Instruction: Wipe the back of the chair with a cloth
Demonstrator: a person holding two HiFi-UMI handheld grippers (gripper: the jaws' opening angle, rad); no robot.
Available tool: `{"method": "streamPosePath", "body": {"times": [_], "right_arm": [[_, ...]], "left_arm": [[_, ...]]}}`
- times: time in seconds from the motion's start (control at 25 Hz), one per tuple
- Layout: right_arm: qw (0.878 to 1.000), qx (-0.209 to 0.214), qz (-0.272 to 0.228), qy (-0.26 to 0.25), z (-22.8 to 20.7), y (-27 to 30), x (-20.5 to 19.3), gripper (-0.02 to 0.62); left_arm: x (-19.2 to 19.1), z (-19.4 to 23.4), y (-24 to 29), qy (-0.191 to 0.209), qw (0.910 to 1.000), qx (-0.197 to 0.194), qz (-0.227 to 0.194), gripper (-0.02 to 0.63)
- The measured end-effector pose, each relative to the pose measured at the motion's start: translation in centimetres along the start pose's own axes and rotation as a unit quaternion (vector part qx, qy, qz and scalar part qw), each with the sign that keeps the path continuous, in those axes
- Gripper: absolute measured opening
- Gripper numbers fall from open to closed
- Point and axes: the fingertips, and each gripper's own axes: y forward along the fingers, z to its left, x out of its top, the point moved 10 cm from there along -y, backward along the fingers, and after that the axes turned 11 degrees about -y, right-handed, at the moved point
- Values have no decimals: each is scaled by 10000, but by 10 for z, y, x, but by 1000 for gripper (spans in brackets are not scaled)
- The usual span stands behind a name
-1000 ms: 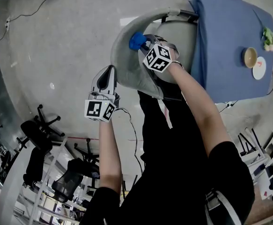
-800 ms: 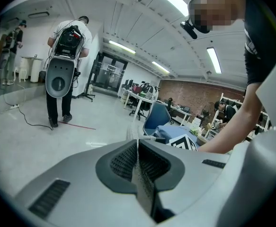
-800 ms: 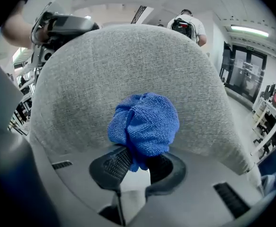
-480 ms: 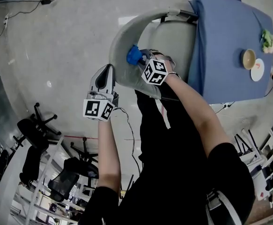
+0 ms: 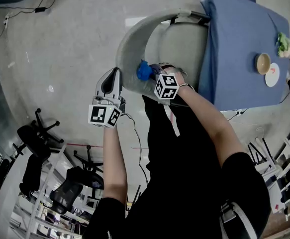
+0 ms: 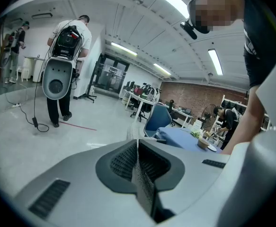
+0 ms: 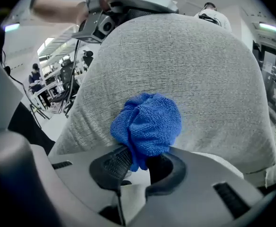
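The cloth (image 7: 147, 126) is a small wad of blue microfibre. I judge it light, soft and easily squashed, with enough nap to drag on fabric instead of sliding freely. It wants holding by a bunched fold deep in the jaws so that the loose bulk sticks out front as a pad, and that is how my right gripper (image 7: 138, 162) has it. The jaws are clamped on the lower tail of the wad, and the rounded mass bulges out just past the tips. That bulge presses against the chair back (image 7: 175, 65), a grey woven panel that looks firm under its fabric and curves away on both sides. I expect it to take steady pressure without giving much. In the right gripper view the contact falls low on the panel, about midway between its side edges and not far above the bottom edge. In the head view the cloth sits on the outer face of the curved back, near the end closest to me. My left gripper (image 5: 115, 76) has its jaws pressed together on nothing and hangs just beside the edge of that same end, apart from the cloth. I cannot tell whether it touches the chair.
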Motion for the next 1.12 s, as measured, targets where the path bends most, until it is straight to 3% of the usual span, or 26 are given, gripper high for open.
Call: {"method": "streamPosePath", "body": {"times": [0.64, 0.88, 1.12], "right_arm": [[9894, 950, 454, -1002, 77, -5, -31, 100], [9857, 1273, 760, -799, 91, -1, -46, 100], [9898, 1186, 793, -59, 75, 17, -50, 101]], "left_arm": [[1, 3, 0, -16, 9999, -145, 49, 31], [0, 4, 0, -135, 9998, -165, -7, 31], [-1, 4, 1, -142, 9997, -197, 21, 31]]}}
